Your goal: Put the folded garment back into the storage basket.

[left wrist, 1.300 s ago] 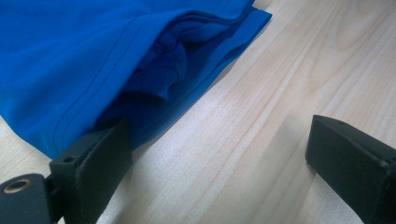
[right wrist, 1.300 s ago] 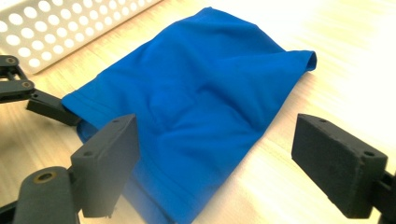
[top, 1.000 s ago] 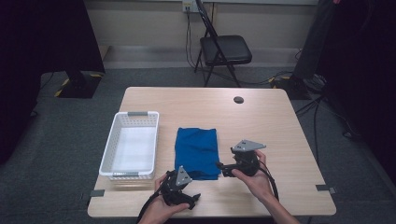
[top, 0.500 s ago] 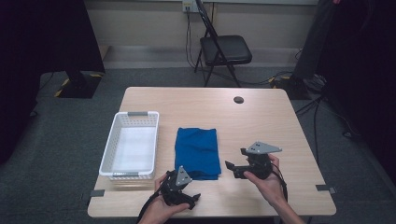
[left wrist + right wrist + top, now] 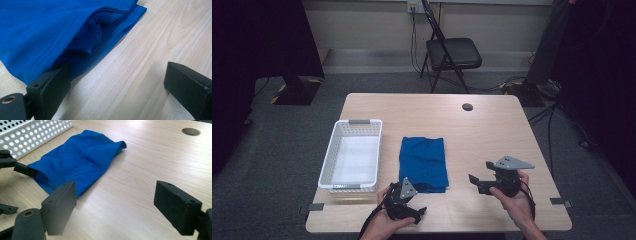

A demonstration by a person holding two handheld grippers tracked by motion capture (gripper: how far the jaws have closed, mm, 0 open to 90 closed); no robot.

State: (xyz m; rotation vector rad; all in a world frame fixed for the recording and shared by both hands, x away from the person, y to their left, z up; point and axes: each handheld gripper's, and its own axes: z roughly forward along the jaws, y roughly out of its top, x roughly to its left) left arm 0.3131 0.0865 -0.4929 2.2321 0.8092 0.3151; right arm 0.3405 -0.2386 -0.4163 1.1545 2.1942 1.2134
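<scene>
Left black two-jaw gripper [image 5: 418, 212] at seven o'clock, jaws apart, right black two-jaw gripper [image 5: 475, 182] at four o'clock, jaws wide, both hand-held low.

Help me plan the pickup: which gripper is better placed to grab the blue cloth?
Probably the left gripper: its open jaws sit at the blue cloth's near edge, while the right gripper stands apart over bare table.

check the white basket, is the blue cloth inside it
No, the blue cloth lies flat on the wooden table just right of the white basket, which holds nothing.
</scene>
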